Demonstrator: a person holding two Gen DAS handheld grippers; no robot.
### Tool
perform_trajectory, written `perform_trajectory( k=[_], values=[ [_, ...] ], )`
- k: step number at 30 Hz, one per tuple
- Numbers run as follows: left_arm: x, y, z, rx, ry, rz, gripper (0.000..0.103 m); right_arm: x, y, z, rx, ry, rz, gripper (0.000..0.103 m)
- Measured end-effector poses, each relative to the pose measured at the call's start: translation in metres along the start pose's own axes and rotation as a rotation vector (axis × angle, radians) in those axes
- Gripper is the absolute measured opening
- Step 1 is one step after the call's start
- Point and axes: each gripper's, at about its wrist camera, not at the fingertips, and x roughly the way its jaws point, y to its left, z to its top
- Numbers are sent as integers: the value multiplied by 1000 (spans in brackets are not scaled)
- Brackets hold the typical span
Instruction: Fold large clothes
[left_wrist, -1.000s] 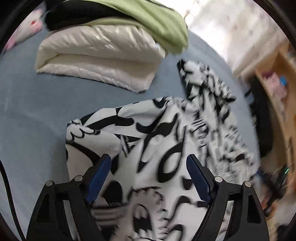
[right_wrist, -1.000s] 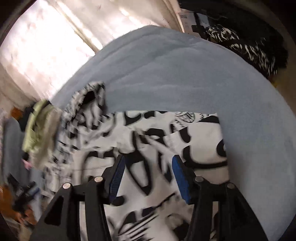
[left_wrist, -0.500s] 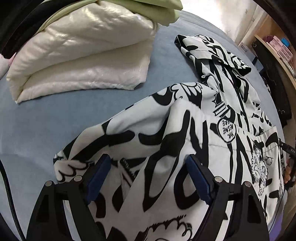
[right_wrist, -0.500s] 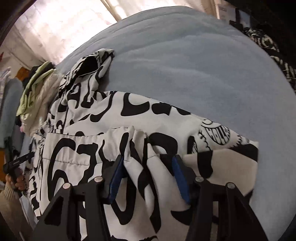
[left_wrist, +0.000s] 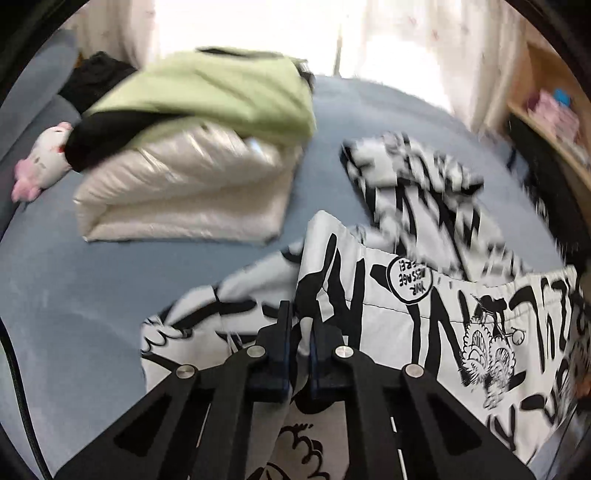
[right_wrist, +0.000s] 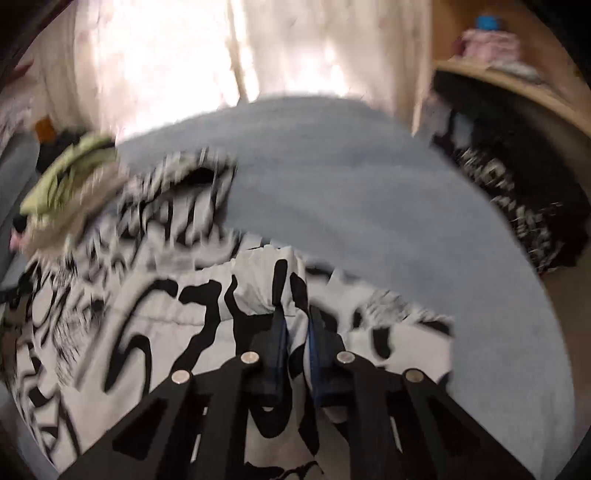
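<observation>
Jacket (left_wrist: 424, 314), black-and-white printed, lies across the lower middle of the blue bed (left_wrist: 92, 295). Left hand-held gripper (left_wrist: 298, 332) and right hand-held gripper (right_wrist: 295, 328) are each clenched on a pinch of its fabric. Next, probably, comes carrying that edge over evenly.

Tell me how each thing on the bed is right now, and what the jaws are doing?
Black-and-white jacket: spread on the bed, partly folded over, one edge pinched up at two spots.
Left gripper: jaws shut on the jacket.
Right gripper: jaws shut on the jacket.
Cream puffy coat: folded, lying on the bed.
Green garment: folded, stacked on the cream coat.
Plush toy: lying beside the stack.
Blue bed cover: flat.
</observation>
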Motion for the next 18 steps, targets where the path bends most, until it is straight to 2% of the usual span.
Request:
perform_trajectory(
  k=[3,5,6,8,9,10,12,14,16,18],
  values=[
    [0,-2,10,-16,-63,56,5,8,4,19,40,-40,-49,10],
    [19,-2,14,-40,-50,99,5,36,12,26,58,-15,-86,10],
    [31,-3,13,-34,-36,130,5,46,11,25,59,5,-106,10],
    [66,-3,4,-10,31,236,5,81,11,16,66,117,-152,11],
    [77,0,-2,-9,56,253,5,99,12,8,69,169,-182,11],
    [87,4,-8,-18,73,254,6,110,13,2,66,184,-196,13],
    [90,11,-13,-49,52,235,8,113,16,-4,50,164,-217,15],
    [88,14,-12,-63,50,218,9,111,19,-3,31,167,-245,26],
    [81,19,-9,-82,61,205,15,107,17,1,22,175,-261,35],
    [70,28,-7,-106,59,192,19,97,15,5,26,177,-274,37]
  ],
)
